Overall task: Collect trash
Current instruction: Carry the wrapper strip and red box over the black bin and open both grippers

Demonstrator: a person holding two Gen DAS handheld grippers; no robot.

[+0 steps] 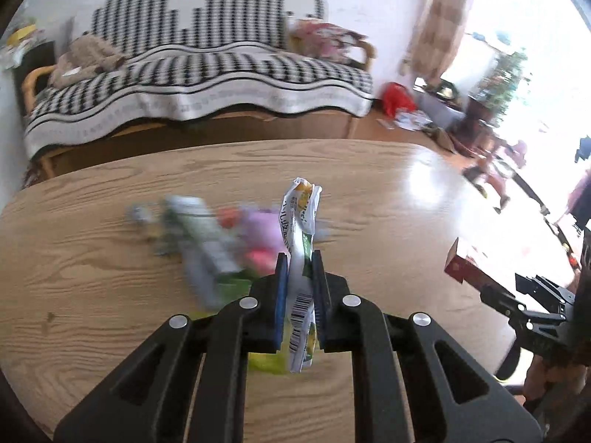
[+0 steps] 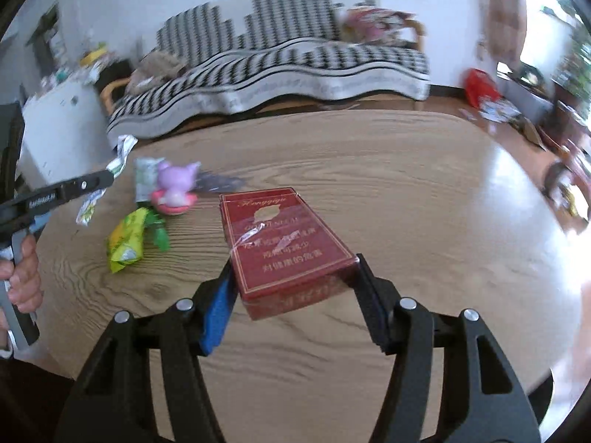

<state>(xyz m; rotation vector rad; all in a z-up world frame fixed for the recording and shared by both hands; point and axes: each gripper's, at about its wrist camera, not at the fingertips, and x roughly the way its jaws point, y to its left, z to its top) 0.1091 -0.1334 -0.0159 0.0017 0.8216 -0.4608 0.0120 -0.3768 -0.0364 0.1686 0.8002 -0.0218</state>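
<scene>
Red pack: a red cigarette pack sits clamped between the pads of the right hand-held gripper, held flat and raised above the counter, seemingly so it can be carried off as trash.
White wrapper: a crumpled white wrapper with a barcode is pinched upright in the clenched left hand-held gripper, its loose top flopping free above the pads.
Left behind: to the left of the red pack, a yellow-green wrapper and a green-white packet lie on the counter, beside a purple toy that looks like no trash.
Open room: right of the red pack the wood is bare up to the rounded far edge, giving a free path outward.
Bin: no trash container shows in either view, so where the load goes I cannot tell.
</scene>
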